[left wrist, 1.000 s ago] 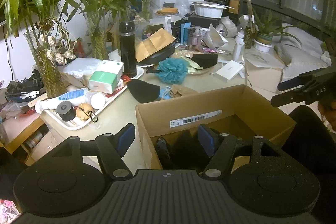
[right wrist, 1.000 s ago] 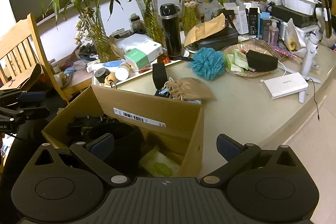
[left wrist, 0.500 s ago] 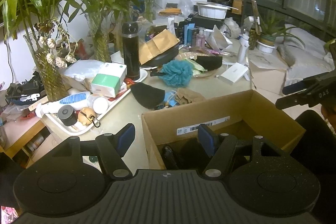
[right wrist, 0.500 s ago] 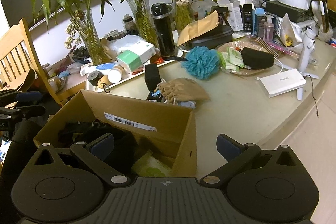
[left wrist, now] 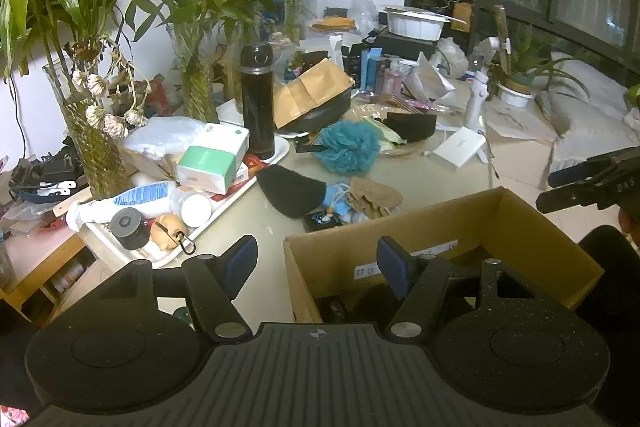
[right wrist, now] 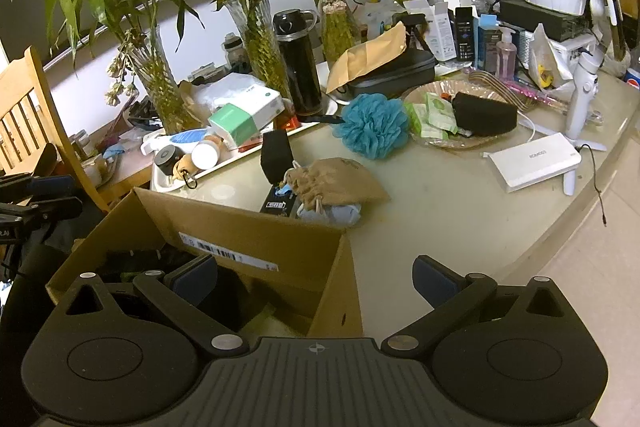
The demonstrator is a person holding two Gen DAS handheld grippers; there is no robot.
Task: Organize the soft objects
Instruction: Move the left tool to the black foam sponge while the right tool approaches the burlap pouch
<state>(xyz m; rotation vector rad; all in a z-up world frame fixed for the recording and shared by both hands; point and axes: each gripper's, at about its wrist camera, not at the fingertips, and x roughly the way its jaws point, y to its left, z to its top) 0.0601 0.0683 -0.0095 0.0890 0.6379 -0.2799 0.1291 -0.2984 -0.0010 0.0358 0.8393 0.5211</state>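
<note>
The left hand-held gripper (left wrist: pixel 316 257) hangs with its jaws spread wide and nothing between them, straddling the near left corner of the cardboard box (left wrist: pixel 440 227). The right hand-held gripper (right wrist: pixel 316 277) is also wide and empty, over the box's right corner. The box stands at the near edge of the worktop (right wrist: pixel 440 211) with dark soft items inside; a white barcode label (right wrist: pixel 228 251) is stuck on its inner wall, its print too small to read.

Beyond the box lie a tan drawstring pouch (right wrist: pixel 340 179), a blue cloth (right wrist: pixel 332 215) touching it, a black sponge (right wrist: pixel 276 155) and a teal bath pouf (right wrist: pixel 372 125). To the right lies a white box (right wrist: pixel 534 161) with faint grey lettering that cannot be made out. The right gripper's body, seen from the left camera, bears the letters "DAS".
</note>
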